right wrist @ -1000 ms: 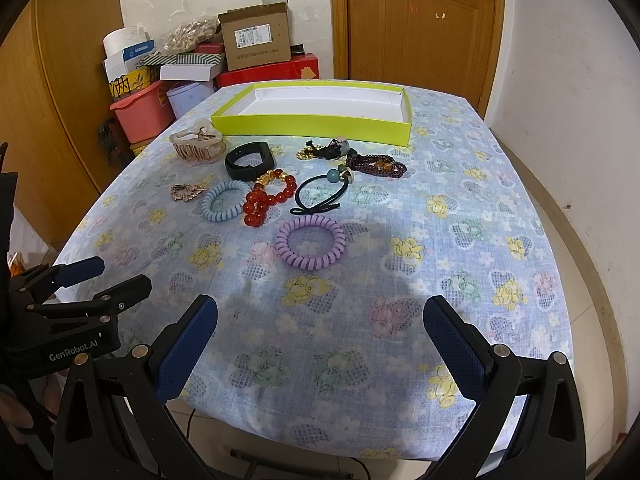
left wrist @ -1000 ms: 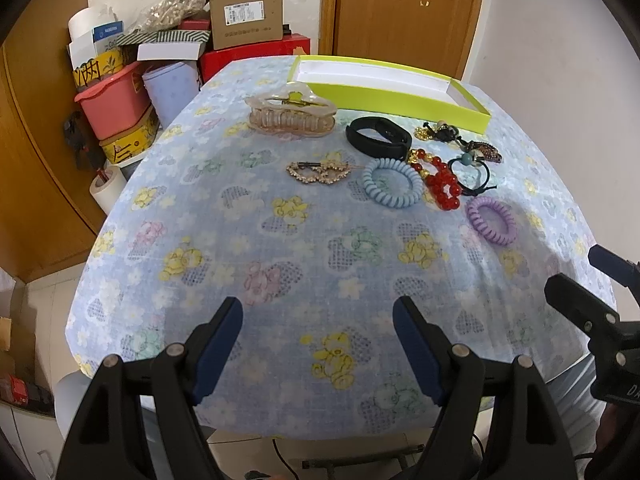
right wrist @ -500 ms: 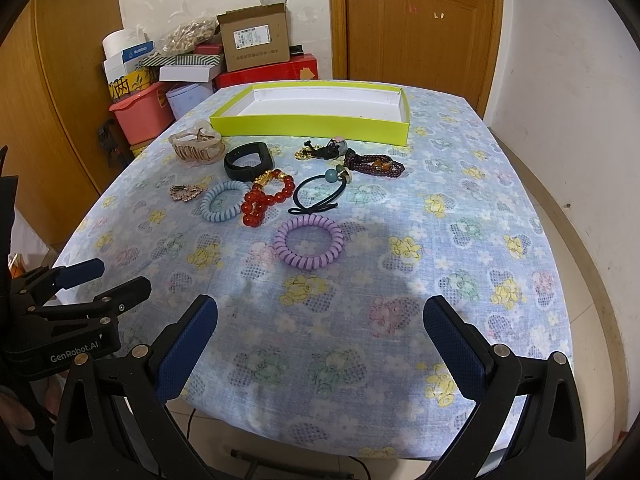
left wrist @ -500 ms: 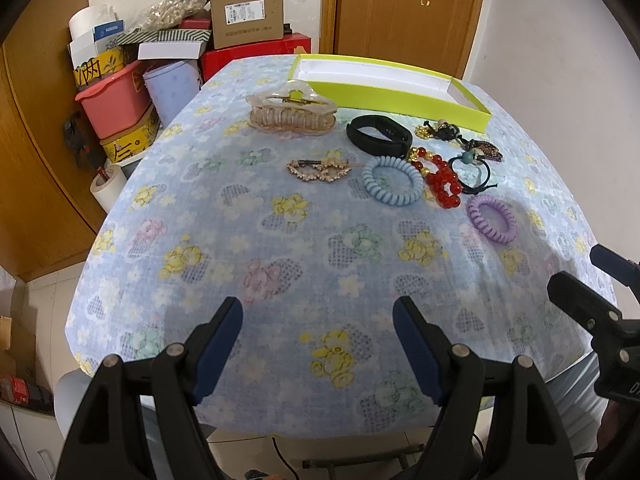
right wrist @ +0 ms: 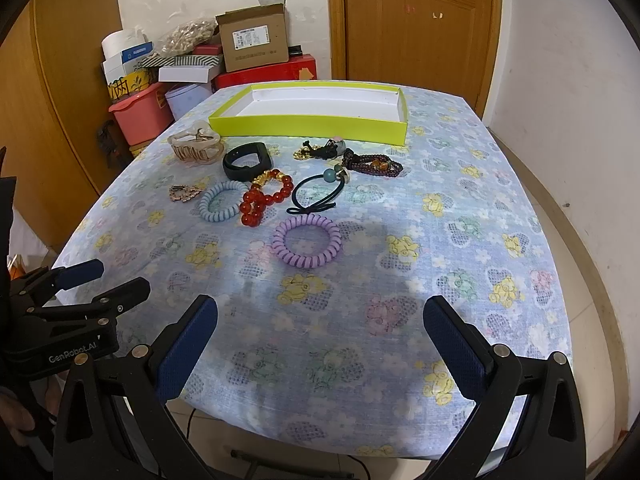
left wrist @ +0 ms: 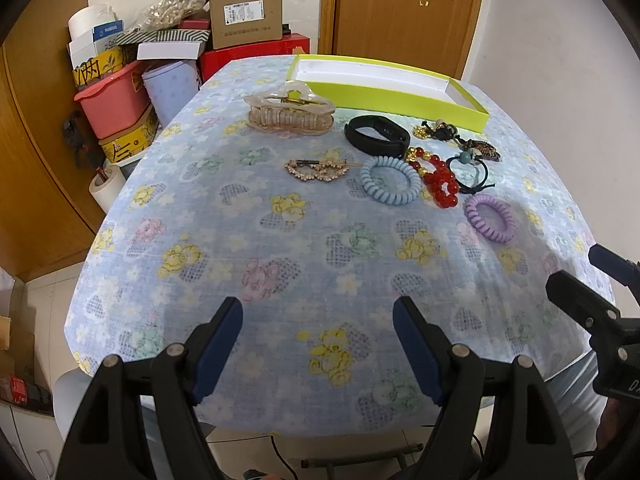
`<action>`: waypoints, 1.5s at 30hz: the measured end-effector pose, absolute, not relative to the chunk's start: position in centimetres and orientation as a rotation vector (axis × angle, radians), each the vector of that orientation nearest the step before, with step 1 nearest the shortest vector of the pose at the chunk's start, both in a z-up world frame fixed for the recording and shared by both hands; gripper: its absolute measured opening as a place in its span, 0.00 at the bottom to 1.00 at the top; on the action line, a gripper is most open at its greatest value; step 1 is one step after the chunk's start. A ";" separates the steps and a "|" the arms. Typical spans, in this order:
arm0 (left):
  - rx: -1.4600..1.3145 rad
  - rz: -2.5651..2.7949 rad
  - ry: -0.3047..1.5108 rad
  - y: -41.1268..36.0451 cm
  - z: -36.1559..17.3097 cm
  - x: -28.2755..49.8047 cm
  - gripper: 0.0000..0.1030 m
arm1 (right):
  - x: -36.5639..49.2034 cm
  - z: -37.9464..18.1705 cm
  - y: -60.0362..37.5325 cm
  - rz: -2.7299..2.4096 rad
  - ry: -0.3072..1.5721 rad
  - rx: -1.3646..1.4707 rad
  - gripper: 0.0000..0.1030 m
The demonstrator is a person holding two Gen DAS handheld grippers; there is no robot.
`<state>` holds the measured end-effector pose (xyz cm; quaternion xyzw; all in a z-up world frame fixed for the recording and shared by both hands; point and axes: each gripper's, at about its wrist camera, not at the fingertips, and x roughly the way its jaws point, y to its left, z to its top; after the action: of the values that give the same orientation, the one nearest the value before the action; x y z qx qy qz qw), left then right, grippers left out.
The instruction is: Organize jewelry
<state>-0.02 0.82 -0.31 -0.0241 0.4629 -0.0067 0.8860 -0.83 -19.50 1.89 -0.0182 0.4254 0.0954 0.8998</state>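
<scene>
The jewelry is spread over the far half of the table (right wrist: 460, 240), which is covered by a blue floral cloth. A purple spiral hair tie (right wrist: 306, 246) lies nearest, with a red bead bracelet (right wrist: 264, 197) and a light blue spiral hair tie (right wrist: 221, 200) at its 10 o'clock. A black elastic with a teal bead (right wrist: 320, 193) is seen at 12 o'clock from the purple tie. Farther back lie a black wristband (right wrist: 247, 161), a dark bead bracelet (right wrist: 374, 165) and a translucent claw clip (right wrist: 196, 147); a small rhinestone clip (right wrist: 185, 193) is placed at 9 o'clock from the blue tie. A yellow-green tray (right wrist: 312, 125) with a white floor is set beyond them all, holding nothing. The left gripper (left wrist: 318, 320) is held over the near table edge, its fingers spread apart and holding nothing. The right gripper (right wrist: 320, 320) is likewise held wide apart and unloaded. Boxes (right wrist: 252, 38) are stacked behind the table at 11 o'clock.
</scene>
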 end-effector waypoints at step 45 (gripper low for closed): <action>-0.134 -0.060 0.940 2.8 -0.2 4.8 0.68 | 2.7 1.3 -19.1 0.249 0.896 -0.049 0.74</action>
<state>4.84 2.78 -0.25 -0.0643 0.4524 -0.0291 0.8890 2.73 -19.08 1.33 -0.0234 0.4320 0.1200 0.8936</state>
